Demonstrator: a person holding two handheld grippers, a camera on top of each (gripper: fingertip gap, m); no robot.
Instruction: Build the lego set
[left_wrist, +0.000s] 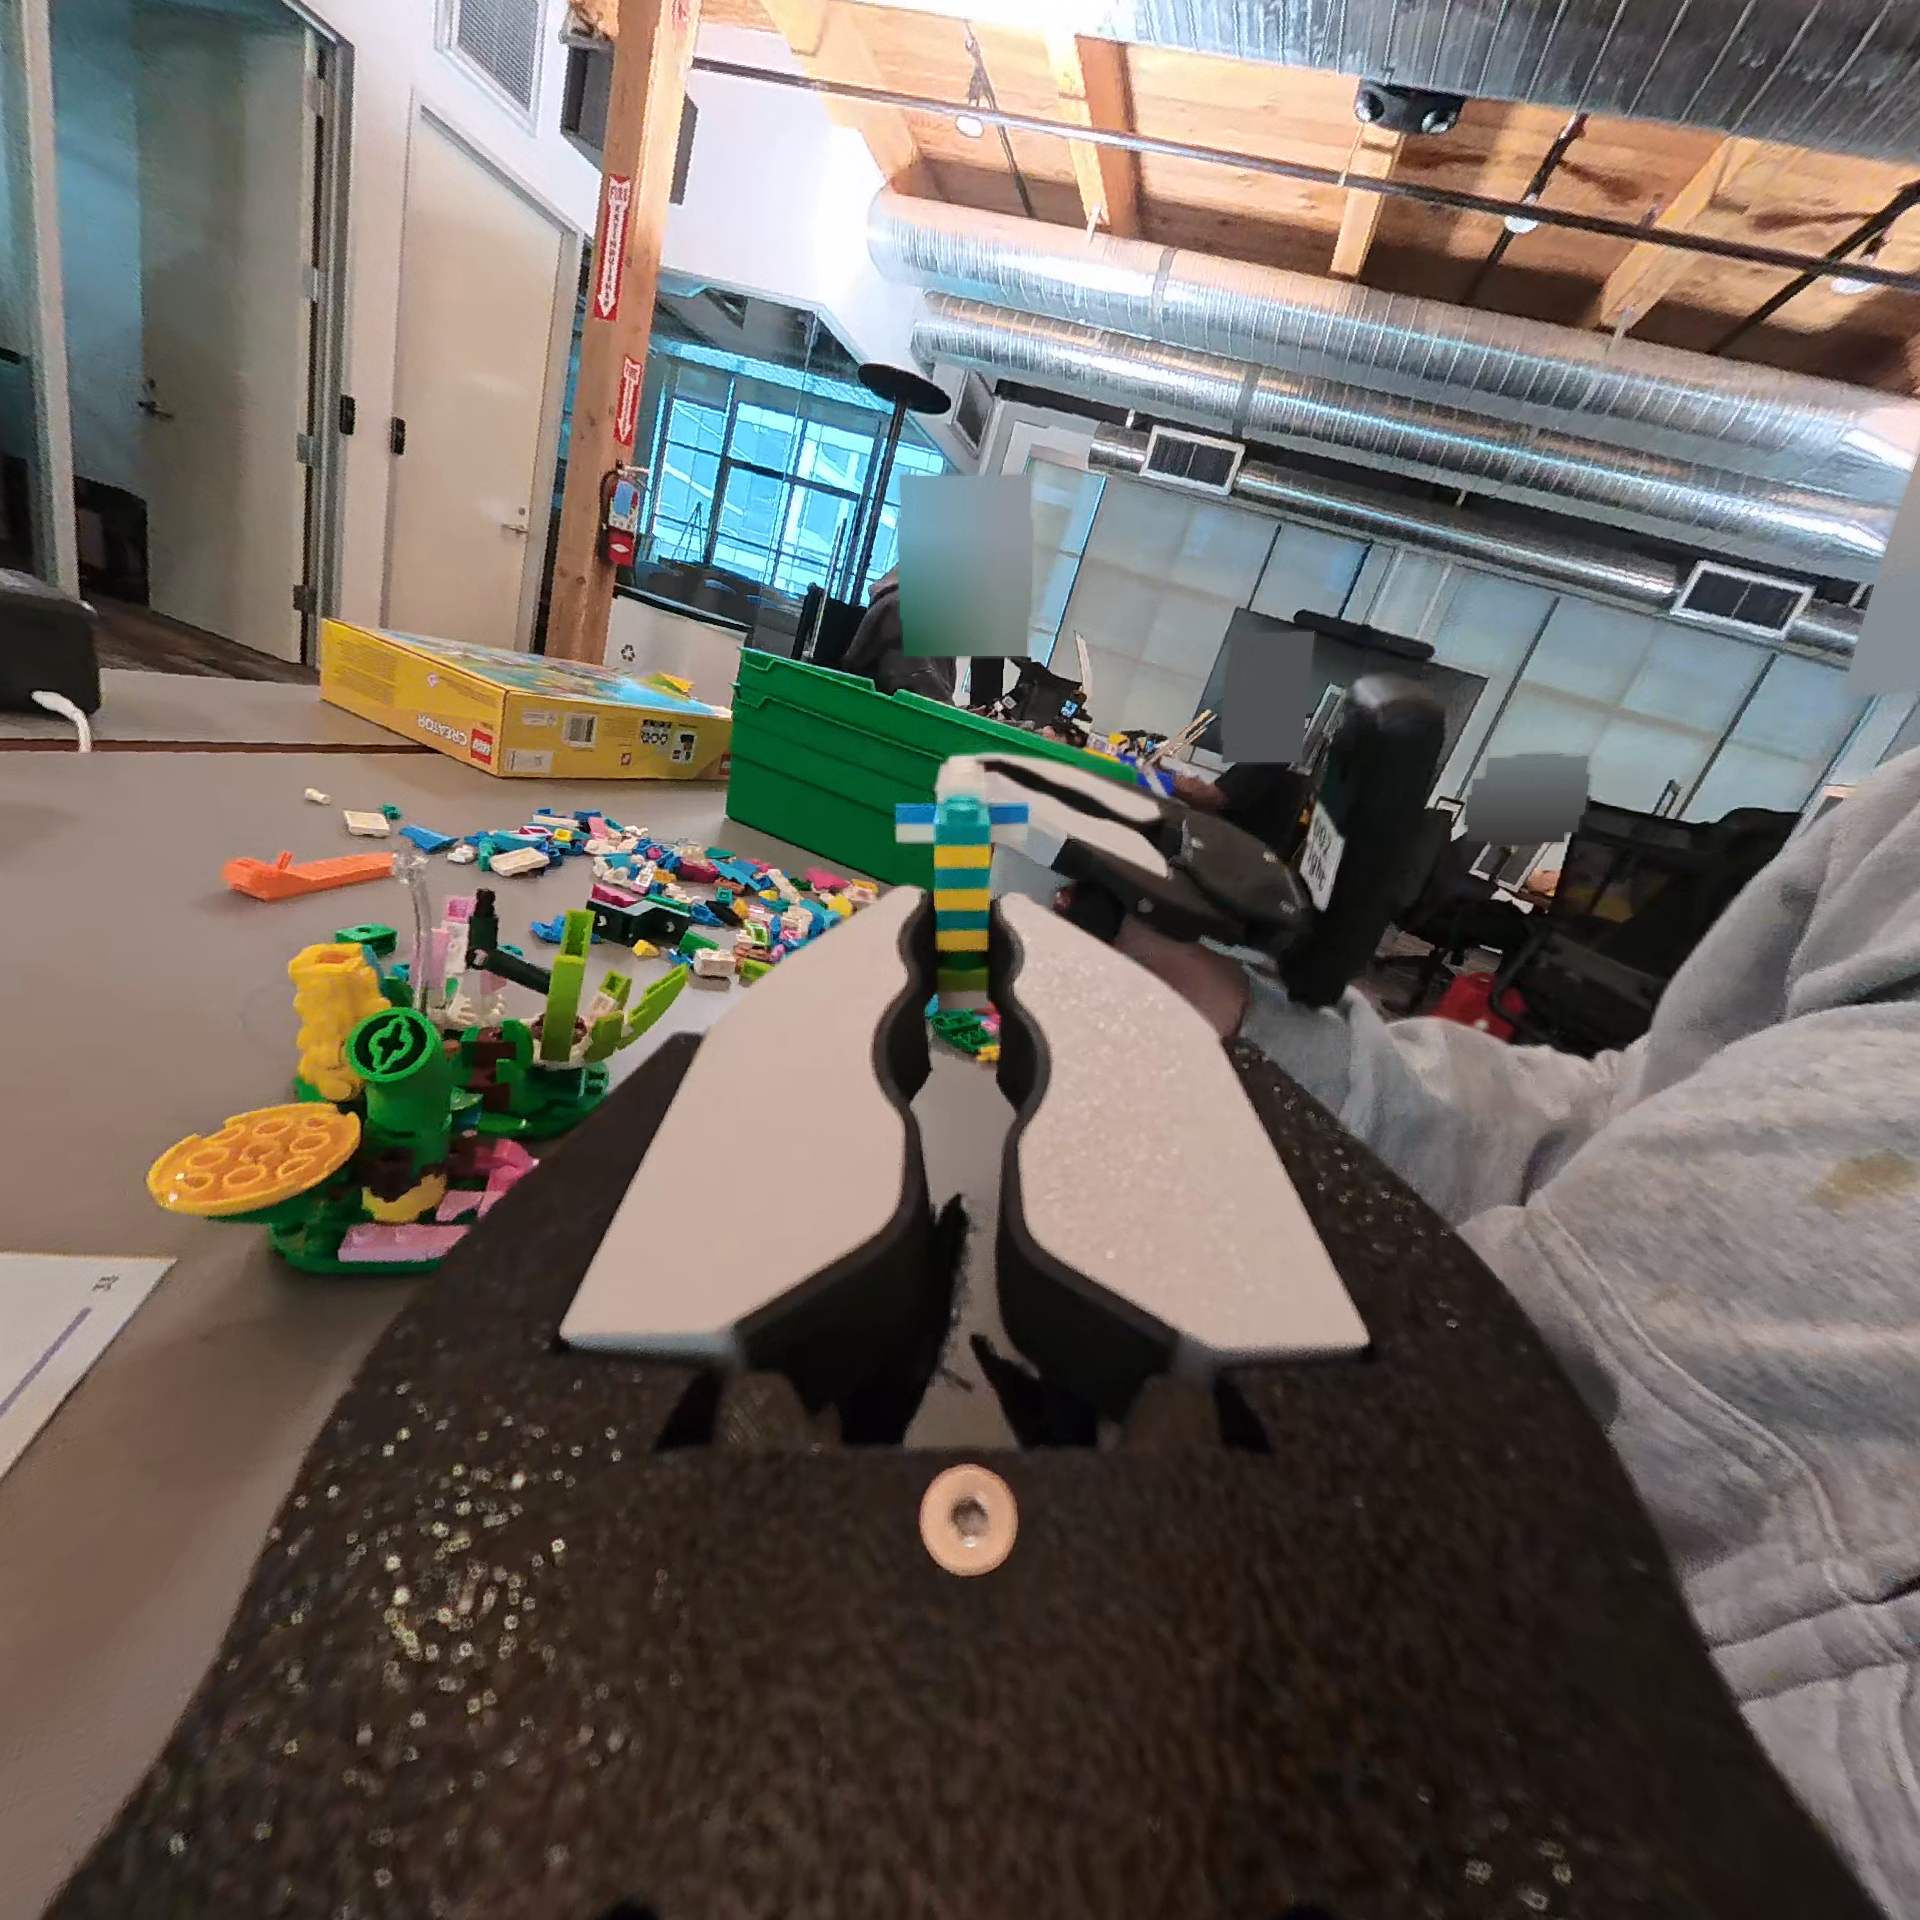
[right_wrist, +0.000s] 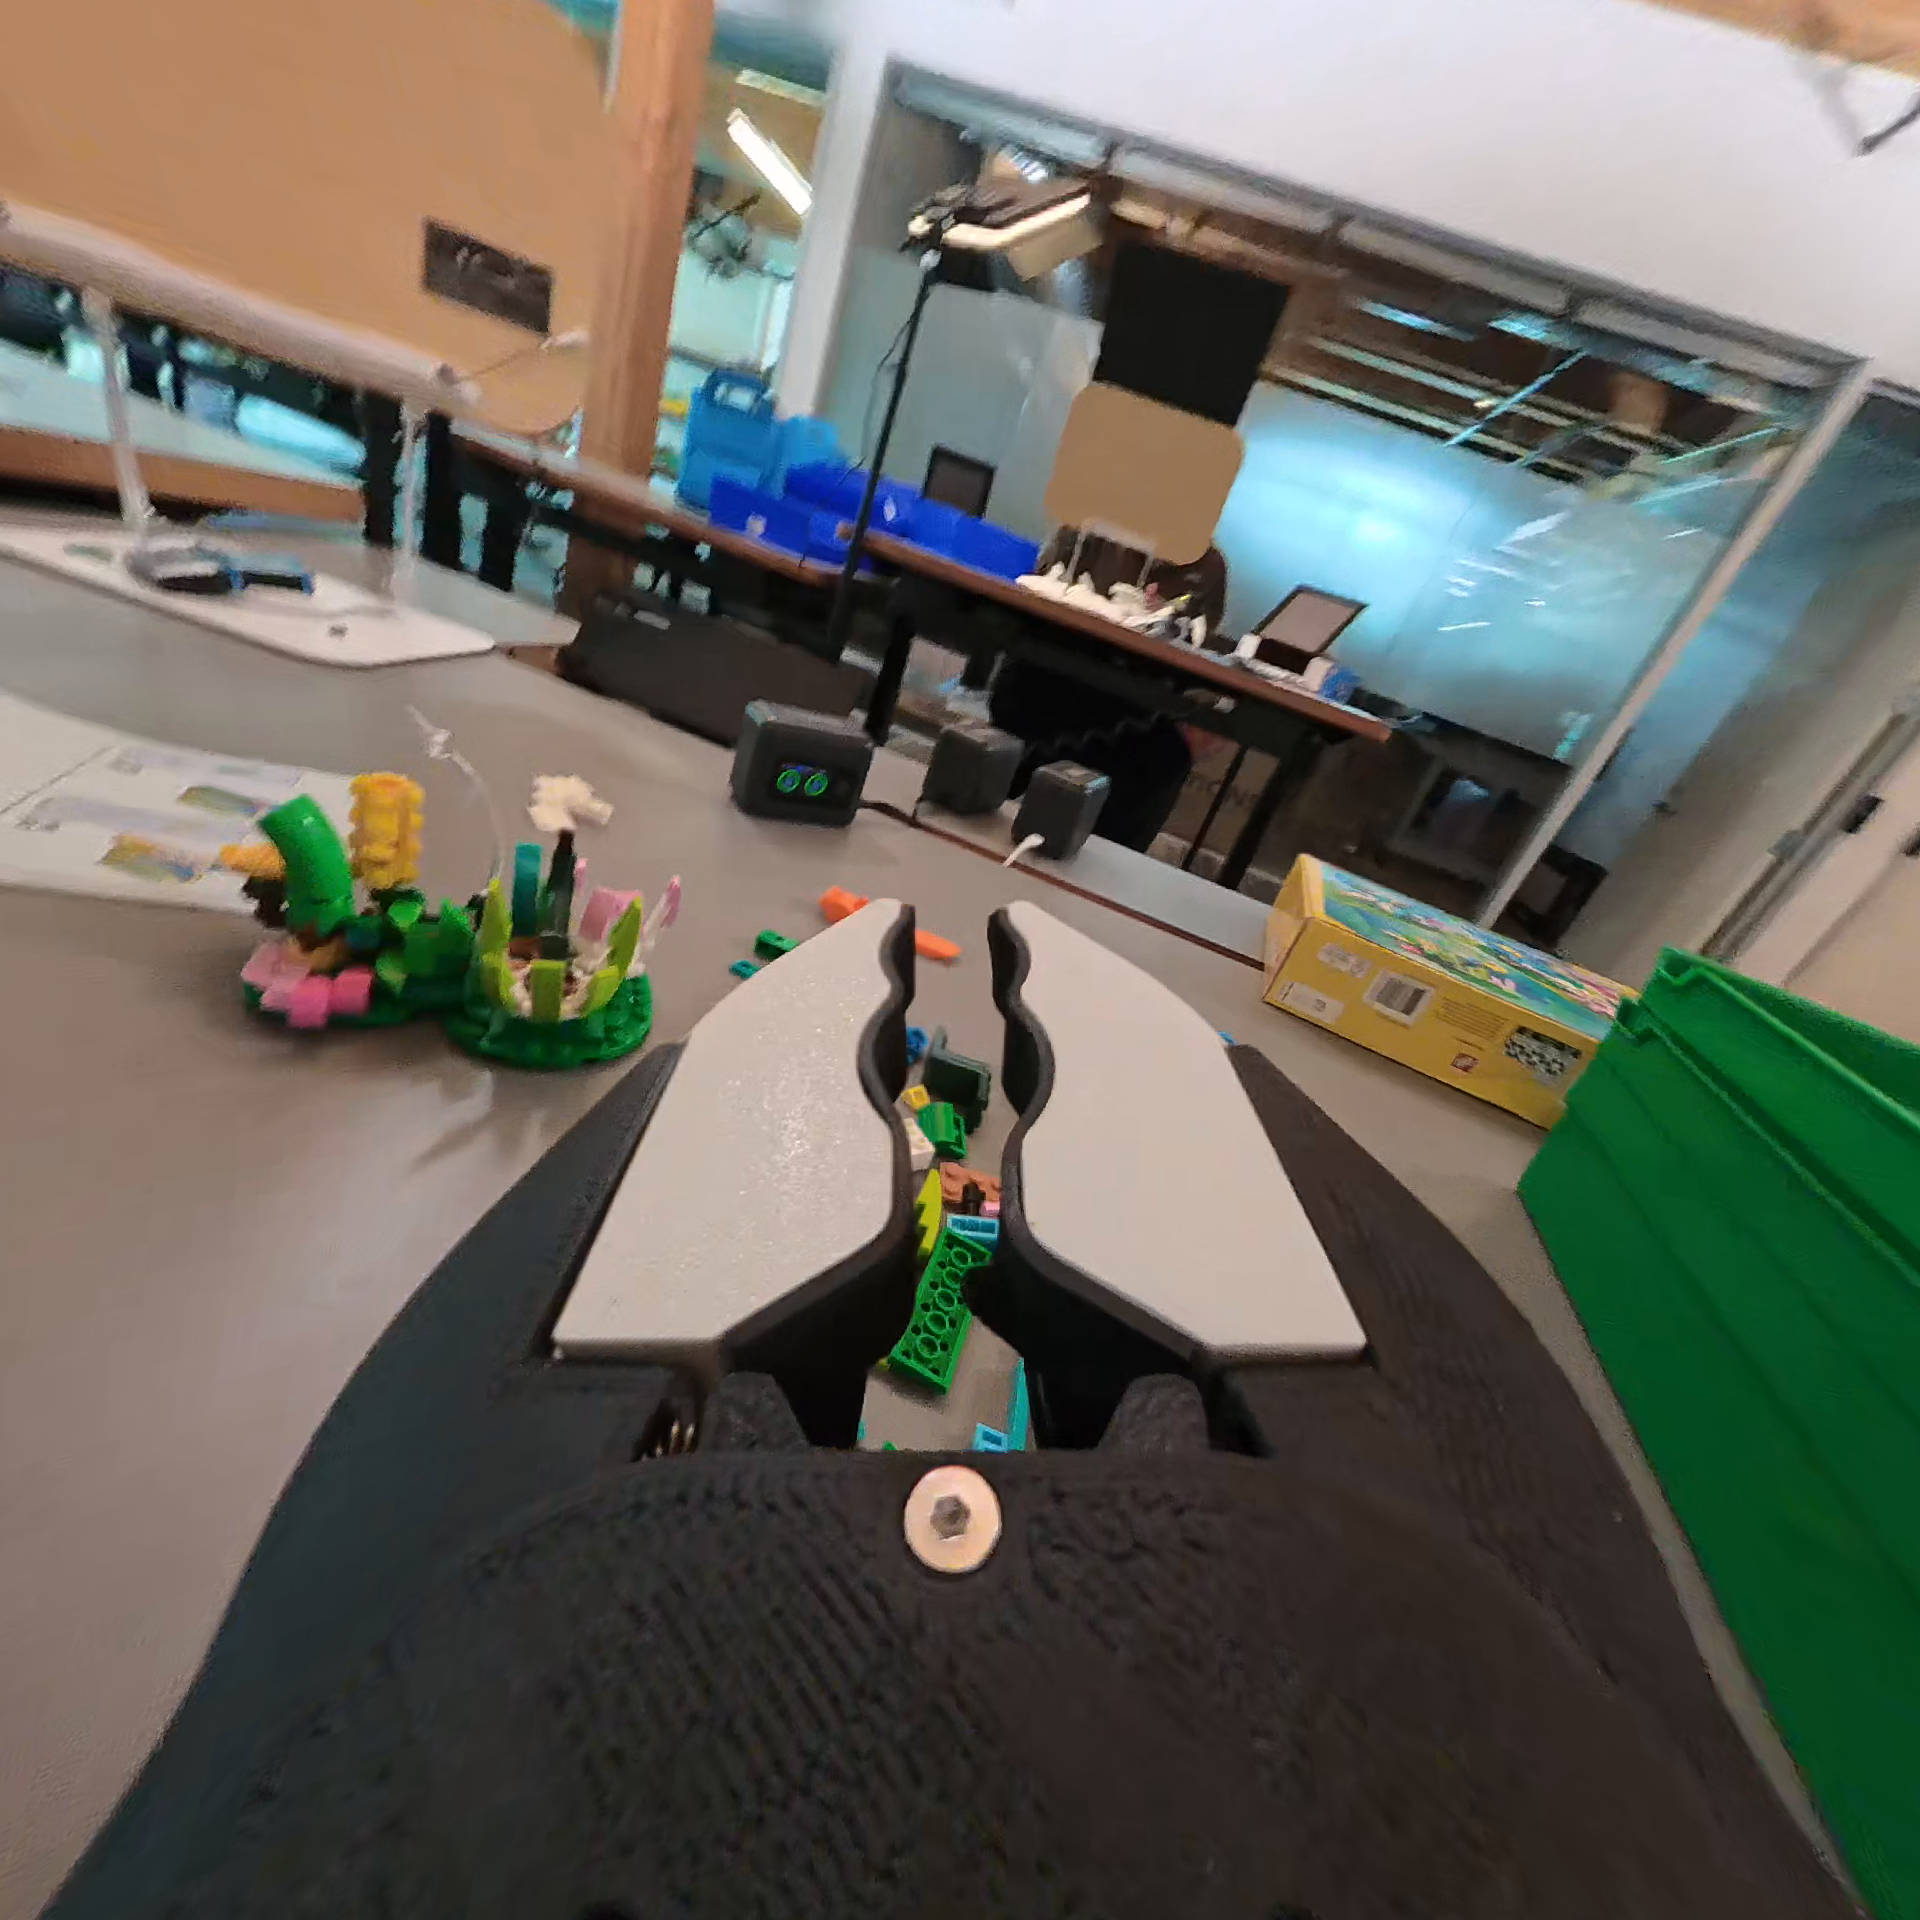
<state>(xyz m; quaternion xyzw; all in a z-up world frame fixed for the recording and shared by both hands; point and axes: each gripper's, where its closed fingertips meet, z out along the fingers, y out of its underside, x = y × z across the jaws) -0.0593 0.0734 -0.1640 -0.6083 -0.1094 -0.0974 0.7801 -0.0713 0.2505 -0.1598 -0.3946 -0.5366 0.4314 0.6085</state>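
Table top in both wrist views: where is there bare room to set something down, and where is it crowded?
Bare grey table lies in front of the flower model, and between the loose brick pile and the yellow box. Another strip runs from the yellow box to the green bin. It is crowded at the brick pile.

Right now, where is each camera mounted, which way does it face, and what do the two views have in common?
Left wrist view: on the left gripper, looking along its fingers at the striped brick stack they clamp; the right gripper and a grey sleeve show.
Right wrist view: on the right gripper, fingers apart and empty, tilted over loose bricks; nothing else of the person shows.
Shared: flower model, yellow box, green bin, orange tool.
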